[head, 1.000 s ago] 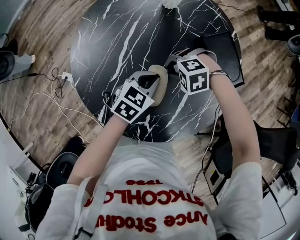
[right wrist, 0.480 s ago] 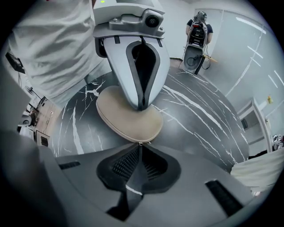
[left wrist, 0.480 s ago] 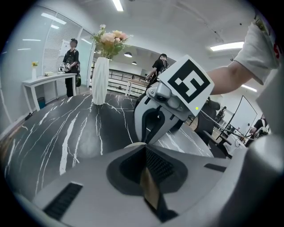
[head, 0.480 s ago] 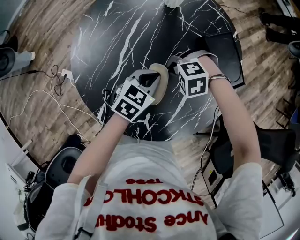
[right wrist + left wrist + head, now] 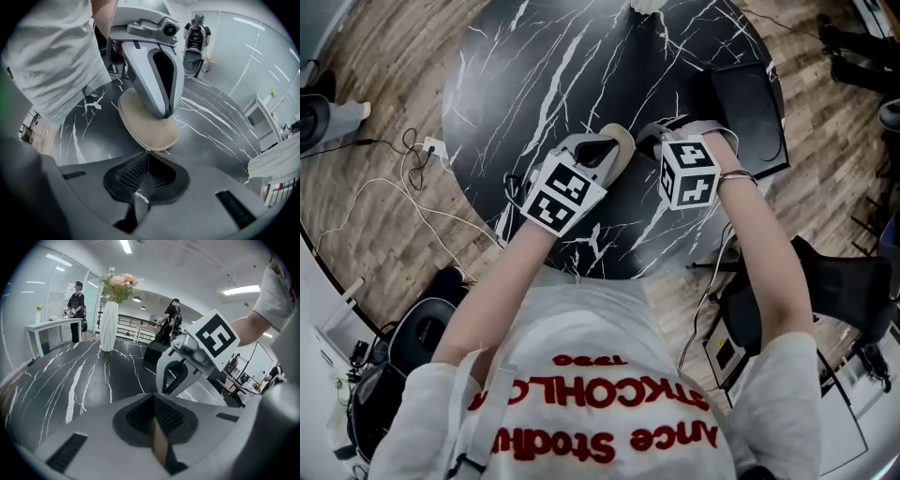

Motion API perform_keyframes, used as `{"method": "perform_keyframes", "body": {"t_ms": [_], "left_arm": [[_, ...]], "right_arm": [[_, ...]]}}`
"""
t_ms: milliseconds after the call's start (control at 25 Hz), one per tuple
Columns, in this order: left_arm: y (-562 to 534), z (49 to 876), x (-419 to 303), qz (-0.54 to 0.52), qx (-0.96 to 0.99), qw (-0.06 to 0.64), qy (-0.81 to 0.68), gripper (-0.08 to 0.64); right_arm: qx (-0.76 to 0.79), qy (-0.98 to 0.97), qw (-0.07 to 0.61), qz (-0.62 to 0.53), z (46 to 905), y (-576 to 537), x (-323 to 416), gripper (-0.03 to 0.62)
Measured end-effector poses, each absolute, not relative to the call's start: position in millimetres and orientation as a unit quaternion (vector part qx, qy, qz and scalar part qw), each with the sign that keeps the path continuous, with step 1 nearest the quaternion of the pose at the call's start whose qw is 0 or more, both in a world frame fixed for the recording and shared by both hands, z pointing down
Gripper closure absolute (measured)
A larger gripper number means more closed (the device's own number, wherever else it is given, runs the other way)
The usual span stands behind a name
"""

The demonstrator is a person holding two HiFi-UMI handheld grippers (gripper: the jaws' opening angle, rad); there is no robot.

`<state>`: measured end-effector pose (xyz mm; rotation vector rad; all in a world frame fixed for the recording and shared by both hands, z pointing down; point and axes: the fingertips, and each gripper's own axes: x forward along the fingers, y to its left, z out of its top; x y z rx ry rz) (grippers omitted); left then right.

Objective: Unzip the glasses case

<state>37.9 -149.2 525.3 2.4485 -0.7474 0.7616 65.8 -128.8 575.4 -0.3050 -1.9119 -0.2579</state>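
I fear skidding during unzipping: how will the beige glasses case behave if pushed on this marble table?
Probably stiff: the glasses case shows a crisp oval outline though the left claw clamps it. Likely light and prone to sliding, since it rests on the glossy table; its flat shape makes rolling unlikely.

Seen from the head, the left gripper (image 5: 598, 155) covers most of the glasses case (image 5: 624, 144), and only a beige rim shows. In the left gripper view just a thin beige edge of it sits between the closed jaws. The zip pull (image 5: 149, 150) at the right gripper's (image 5: 148, 157) jaw tips is too small to tell whether it is pinched. The flowers (image 5: 645, 6) are cut off by the top edge
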Motion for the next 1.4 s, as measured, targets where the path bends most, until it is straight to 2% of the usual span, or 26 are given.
{"method": "perform_keyframes", "body": {"t_ms": [320, 520, 600, 840, 960, 1120, 1200, 1240, 1280, 1400], "left_arm": [[-149.0, 524.6, 38.1, 0.275, 0.895, 0.212, -0.279, 0.554], [-149.1, 524.9, 36.9, 0.273, 0.895, 0.214, -0.28, 0.554], [-148.8, 525.1, 36.8, 0.272, 0.895, 0.22, -0.278, 0.554], [-149.1, 524.0, 37.0, 0.268, 0.897, 0.223, -0.273, 0.554], [-148.4, 524.1, 36.1, 0.267, 0.897, 0.224, -0.274, 0.554], [-148.2, 523.7, 36.5, 0.266, 0.897, 0.222, -0.274, 0.554], [-148.2, 523.5, 36.7, 0.266, 0.897, 0.222, -0.274, 0.554], [-148.4, 523.4, 36.5, 0.266, 0.897, 0.222, -0.274, 0.554], [-148.6, 523.4, 36.3, 0.266, 0.897, 0.222, -0.274, 0.554], [-149.0, 524.8, 36.2, 0.265, 0.898, 0.224, -0.273, 0.554]], "right_arm": [[-0.093, -0.823, 0.554, -0.086, 572.7, -121.0, 64.3, 0.574], [-0.1, -0.831, 0.543, -0.062, 580.9, -79.0, 51.9, 0.578], [-0.055, -0.843, 0.534, -0.033, 586.9, -65.9, 44.0, 0.578], [0.167, -0.872, 0.45, 0.092, 568.3, -92.4, 50.4, 0.575], [0.215, -0.876, 0.413, 0.127, 559.6, -102.0, 54.3, 0.568], [0.23, -0.876, 0.404, 0.127, 555.3, -100.4, 52.9, 0.568], [0.228, -0.877, 0.4, 0.135, 554.4, -96.8, 48.7, 0.549], [0.227, -0.877, 0.4, 0.138, 554.9, -96.1, 46.8, 0.509], [0.224, -0.878, 0.399, 0.142, 555.5, -96.3, 45.9, 0.495], [0.217, -0.878, 0.396, 0.157, 557.0, -99.5, 48.4, 0.509]]}}
